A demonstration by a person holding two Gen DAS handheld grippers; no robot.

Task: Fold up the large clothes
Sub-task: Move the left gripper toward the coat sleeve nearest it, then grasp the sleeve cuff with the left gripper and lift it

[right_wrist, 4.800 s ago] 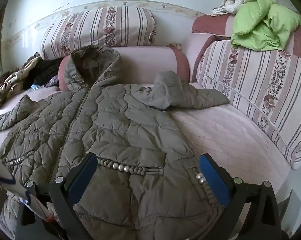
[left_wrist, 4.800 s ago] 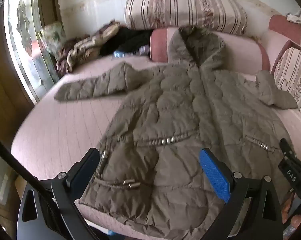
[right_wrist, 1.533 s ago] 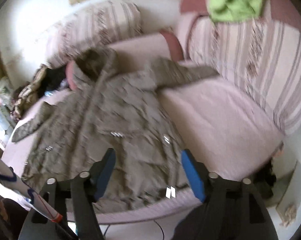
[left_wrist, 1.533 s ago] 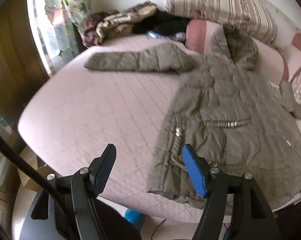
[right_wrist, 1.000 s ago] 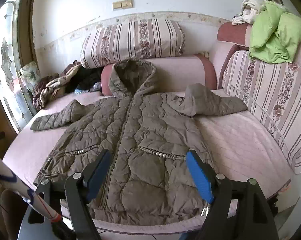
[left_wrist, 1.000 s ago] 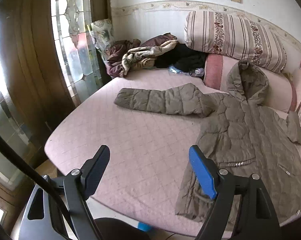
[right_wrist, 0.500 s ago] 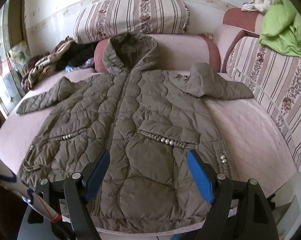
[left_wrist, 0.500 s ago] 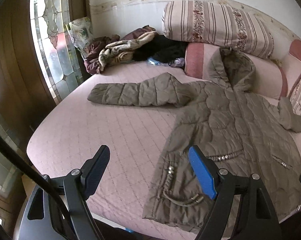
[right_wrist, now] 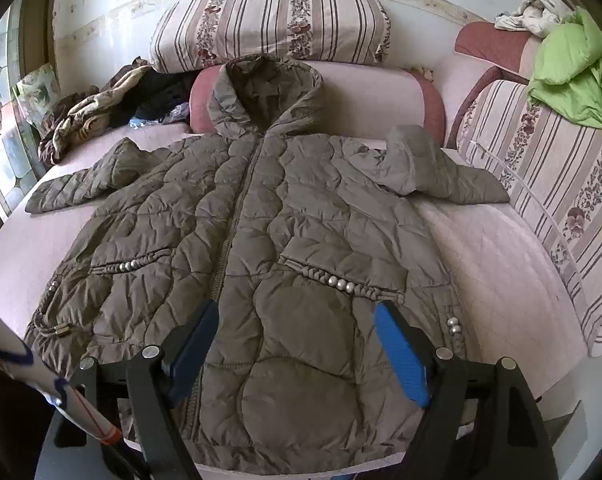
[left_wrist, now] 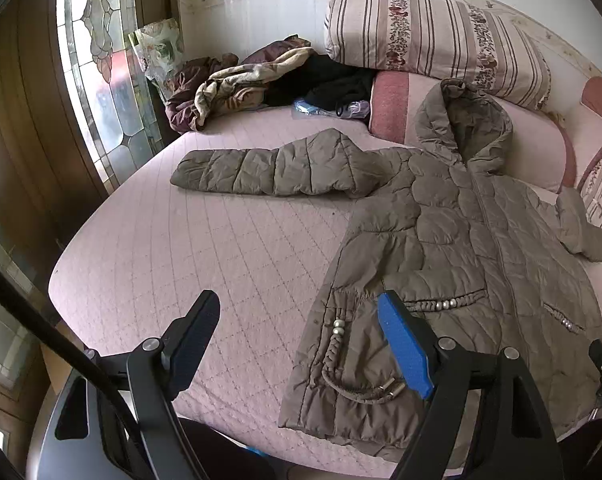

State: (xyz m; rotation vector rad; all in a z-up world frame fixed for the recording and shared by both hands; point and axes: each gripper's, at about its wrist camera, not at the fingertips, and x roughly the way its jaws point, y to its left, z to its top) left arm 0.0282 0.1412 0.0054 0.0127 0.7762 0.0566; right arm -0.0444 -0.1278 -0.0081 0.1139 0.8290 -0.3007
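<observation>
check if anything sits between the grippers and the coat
Nothing visible does. The coat lies spread flat on the bed. The right gripper hangs open over its hem, and the left gripper is open at its lower corner. The clothes pile sits far back.

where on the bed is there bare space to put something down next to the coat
The widest bare patch of pink bedspread lies below the coat's outstretched sleeve, beside its hem. A narrower strip runs between the coat and the striped cushion. The far corner is crowded by a clothes pile.
</observation>
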